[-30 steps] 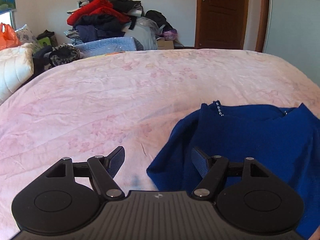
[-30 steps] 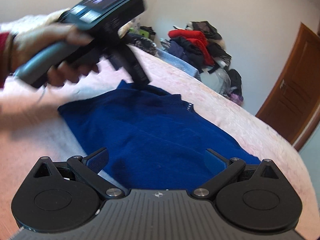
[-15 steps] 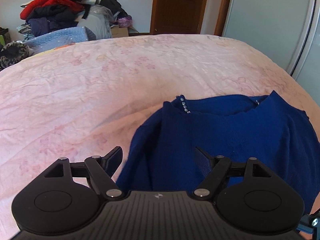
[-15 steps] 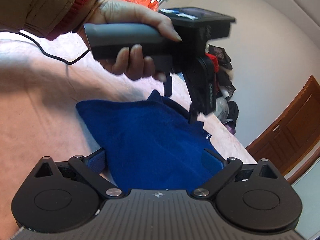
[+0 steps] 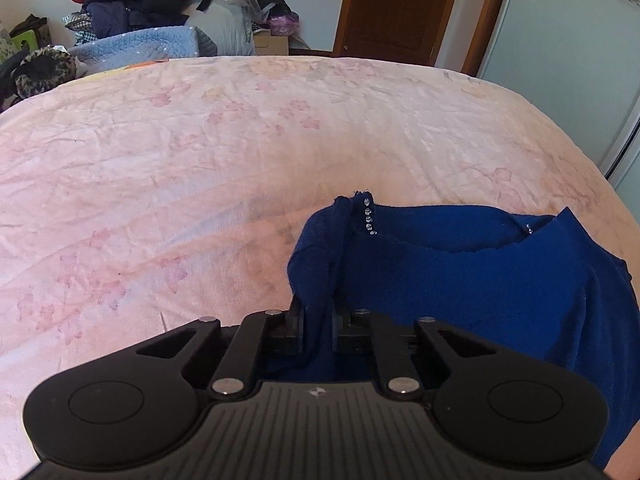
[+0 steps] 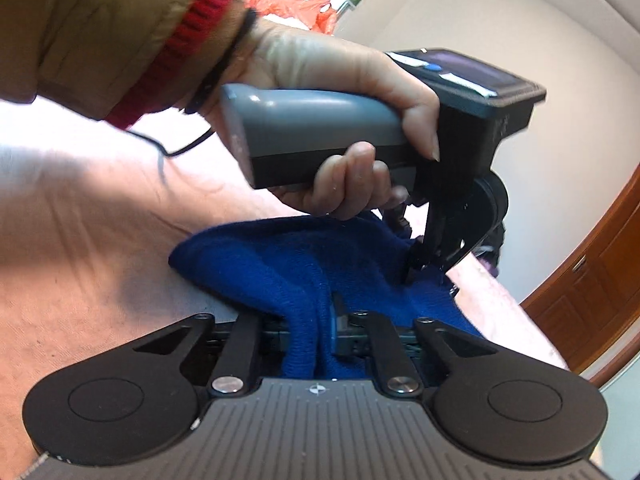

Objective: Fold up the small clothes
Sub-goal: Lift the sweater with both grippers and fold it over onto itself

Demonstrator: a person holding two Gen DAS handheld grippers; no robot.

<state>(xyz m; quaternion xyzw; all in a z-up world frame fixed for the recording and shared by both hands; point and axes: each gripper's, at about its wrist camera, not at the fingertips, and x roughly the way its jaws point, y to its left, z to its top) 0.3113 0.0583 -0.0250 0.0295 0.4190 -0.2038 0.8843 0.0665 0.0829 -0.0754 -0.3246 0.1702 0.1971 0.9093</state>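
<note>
A dark blue knit top (image 5: 460, 276) with small rhinestones at the neckline lies on the pink bed. My left gripper (image 5: 317, 316) is shut on a bunched fold of its left edge. In the right wrist view my right gripper (image 6: 316, 328) is shut on another fold of the blue top (image 6: 288, 256). The left gripper (image 6: 412, 270), held by a hand, shows there pinching the cloth a short way beyond my right gripper.
The pink flowered bedspread (image 5: 240, 152) spreads wide to the left and far side. A heap of clothes (image 5: 160, 4) lies beyond the bed, by a brown door (image 5: 396, 8). A wardrobe panel (image 5: 560, 60) stands at right. A cable (image 6: 176, 148) trails from the left hand's gripper.
Both grippers have closed from open onto folds of the blue top. The left gripper has come down to the cloth near the right gripper.
</note>
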